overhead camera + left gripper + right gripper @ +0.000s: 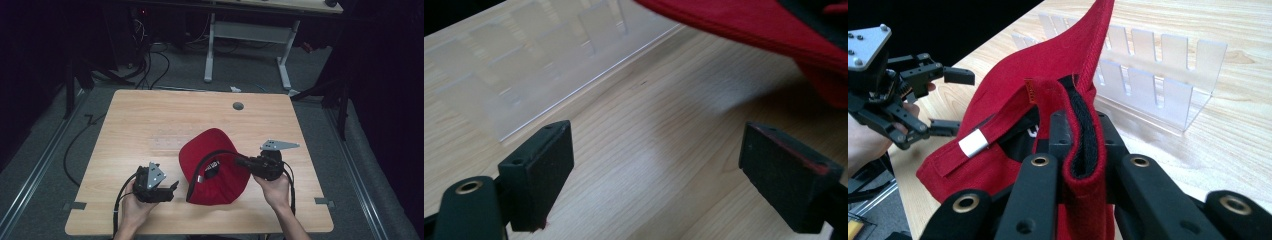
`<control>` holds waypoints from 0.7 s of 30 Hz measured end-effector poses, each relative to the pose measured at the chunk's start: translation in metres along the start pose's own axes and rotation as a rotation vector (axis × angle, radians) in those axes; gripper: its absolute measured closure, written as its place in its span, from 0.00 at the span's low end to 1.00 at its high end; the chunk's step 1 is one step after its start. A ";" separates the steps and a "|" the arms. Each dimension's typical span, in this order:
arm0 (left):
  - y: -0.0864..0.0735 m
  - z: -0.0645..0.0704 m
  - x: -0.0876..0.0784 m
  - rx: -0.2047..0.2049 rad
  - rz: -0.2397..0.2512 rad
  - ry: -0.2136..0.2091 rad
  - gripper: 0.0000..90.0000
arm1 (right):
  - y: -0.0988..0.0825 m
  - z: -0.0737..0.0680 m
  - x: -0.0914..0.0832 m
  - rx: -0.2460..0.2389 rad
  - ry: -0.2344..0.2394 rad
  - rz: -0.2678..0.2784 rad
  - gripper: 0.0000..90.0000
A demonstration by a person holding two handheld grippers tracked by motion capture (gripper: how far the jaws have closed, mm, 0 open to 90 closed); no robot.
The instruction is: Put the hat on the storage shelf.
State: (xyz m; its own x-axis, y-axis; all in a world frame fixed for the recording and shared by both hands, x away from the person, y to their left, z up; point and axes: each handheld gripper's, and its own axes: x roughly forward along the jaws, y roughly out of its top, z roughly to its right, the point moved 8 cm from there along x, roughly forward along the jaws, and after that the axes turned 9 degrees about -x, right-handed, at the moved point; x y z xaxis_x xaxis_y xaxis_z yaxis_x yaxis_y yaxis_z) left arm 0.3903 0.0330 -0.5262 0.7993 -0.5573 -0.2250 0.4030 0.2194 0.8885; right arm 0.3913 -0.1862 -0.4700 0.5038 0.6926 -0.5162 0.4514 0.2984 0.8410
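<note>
A red cap is positioned on the near half of the wooden table, right of centre, with its opening turned upward so that the dark lining is exposed. The right gripper is held in the person's right hand at the cap's right edge. In the right gripper view, its jaws are seen closed on the red rear band of the cap, whose black inner strip passes between them; part of the cap is raised off the table. A small white tag is visible on the cap's lower edge. The left gripper is held in the left hand just left of the cap, near the table's front edge, pointed toward it. In the left gripper view, its jaws are seen spread wide apart above bare wood, with nothing between them, and the cap's red edge is seen ahead at upper right. A clear acrylic slotted rack is standing on the table just beyond the cap. A round grey grommet is set into the table near its far edge.
</note>
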 end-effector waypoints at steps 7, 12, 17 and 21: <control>-0.002 0.013 0.006 0.032 -0.006 -0.019 0.16 | 0.008 0.001 0.001 0.022 0.021 -0.011 0.92; -0.002 0.020 0.009 0.045 -0.009 -0.032 0.16 | 0.012 0.000 0.003 0.038 0.036 -0.011 0.92; -0.003 0.025 0.012 0.060 -0.017 -0.040 0.15 | 0.016 0.000 0.005 0.052 0.057 -0.007 0.92; -0.003 0.028 0.012 0.055 -0.008 -0.047 0.14 | 0.018 -0.001 0.006 0.059 0.054 -0.011 0.92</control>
State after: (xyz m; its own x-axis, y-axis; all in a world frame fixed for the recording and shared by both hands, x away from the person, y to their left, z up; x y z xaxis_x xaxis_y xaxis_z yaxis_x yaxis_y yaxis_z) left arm 0.3864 0.0034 -0.5200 0.7738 -0.5960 -0.2148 0.3838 0.1713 0.9074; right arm 0.4020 -0.1763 -0.4580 0.4588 0.7248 -0.5140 0.5002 0.2674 0.8236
